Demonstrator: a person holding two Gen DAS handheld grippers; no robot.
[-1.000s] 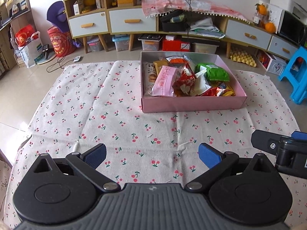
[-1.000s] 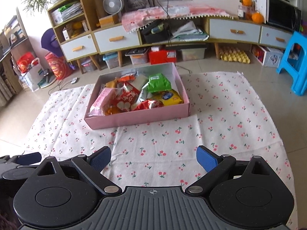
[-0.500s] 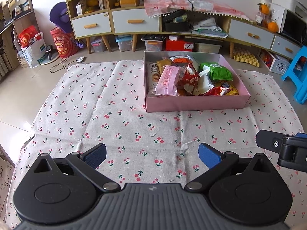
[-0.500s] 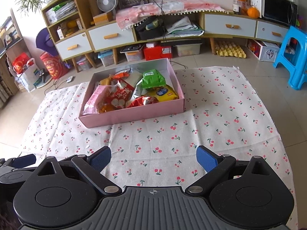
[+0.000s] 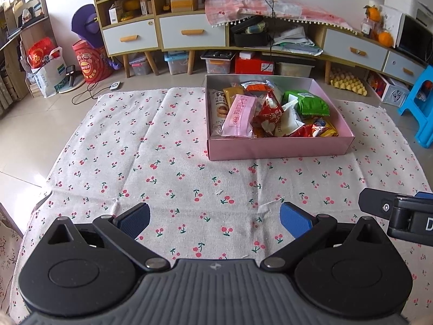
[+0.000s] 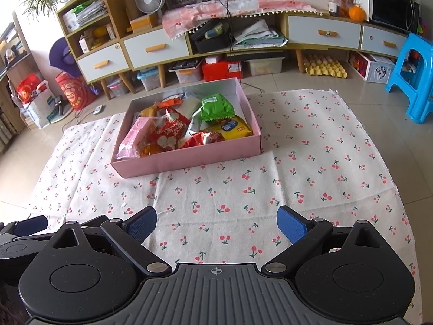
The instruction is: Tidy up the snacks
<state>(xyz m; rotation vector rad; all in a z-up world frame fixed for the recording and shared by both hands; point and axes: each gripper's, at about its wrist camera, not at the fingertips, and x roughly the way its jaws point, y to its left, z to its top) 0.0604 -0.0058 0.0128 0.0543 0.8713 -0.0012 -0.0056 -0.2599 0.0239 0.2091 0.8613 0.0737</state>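
A pink box [image 5: 278, 147] sits on a cherry-print cloth [image 5: 151, 162] on the floor, holding several snack packets: a pink one [image 5: 239, 116], a red one [image 5: 270, 113], a green one [image 5: 311, 104]. The box also shows in the right wrist view [image 6: 189, 159], with a yellow packet [image 6: 232, 128] and the green one [image 6: 216, 107]. My left gripper [image 5: 215, 218] is open and empty, well short of the box. My right gripper [image 6: 216, 223] is open and empty, also above the cloth's near part. Each gripper's edge shows in the other's view.
Cabinets with drawers [image 5: 189, 31] and storage bins line the far wall. A blue stool [image 6: 414, 78] stands at the right, off the cloth. Bags [image 5: 46, 65] and a cable lie on the tiles at far left.
Both grippers have pulled back and risen slightly, so the box looks a little farther away. Both stay open and empty.
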